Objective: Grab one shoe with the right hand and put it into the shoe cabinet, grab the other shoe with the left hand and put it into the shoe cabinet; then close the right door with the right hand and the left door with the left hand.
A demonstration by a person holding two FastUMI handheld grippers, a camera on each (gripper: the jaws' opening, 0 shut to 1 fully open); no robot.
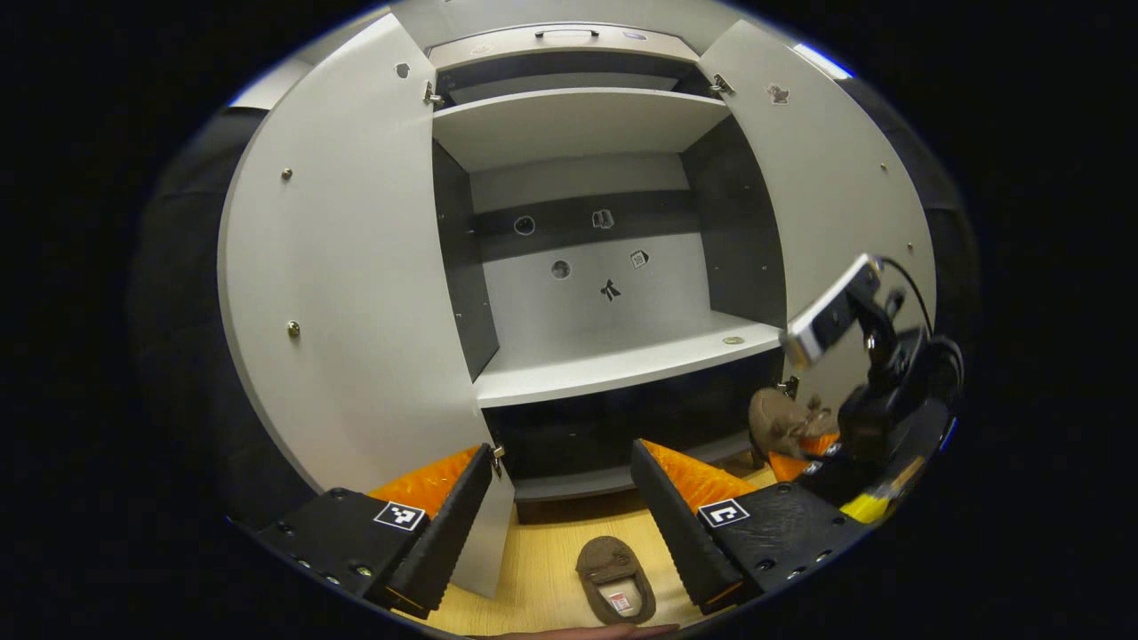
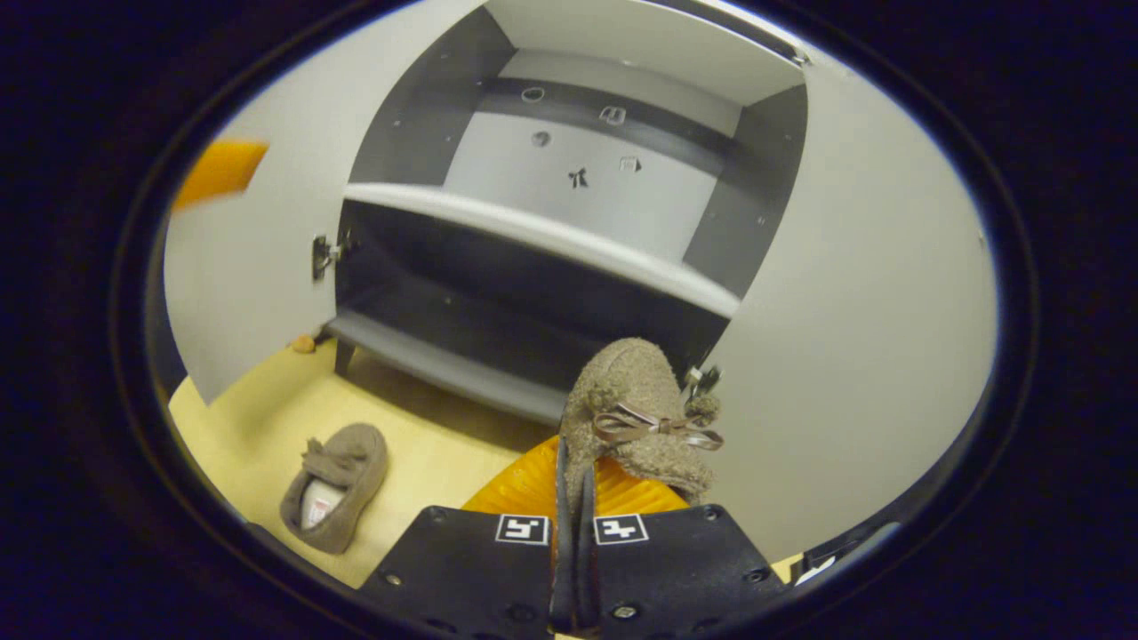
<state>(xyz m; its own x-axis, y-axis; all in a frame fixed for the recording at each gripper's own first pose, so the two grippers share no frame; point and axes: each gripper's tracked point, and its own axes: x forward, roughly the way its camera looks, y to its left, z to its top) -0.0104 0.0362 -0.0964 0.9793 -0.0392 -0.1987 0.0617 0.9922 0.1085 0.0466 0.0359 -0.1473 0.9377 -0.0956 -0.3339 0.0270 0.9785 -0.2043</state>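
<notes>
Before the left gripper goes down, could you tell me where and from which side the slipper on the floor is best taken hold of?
I would come from above and pinch one side wall at the heel opening of the slipper on the floor. It lies sole down on the wooden floor, opening upward, and the collar is a thin edge. The left gripper is open above it, so probably little turning is needed.

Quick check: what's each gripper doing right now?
Left gripper: open, holding nothing, above the shoe on the floor.
Right gripper: shut on the other shoe, lifted before the cabinet.
</notes>
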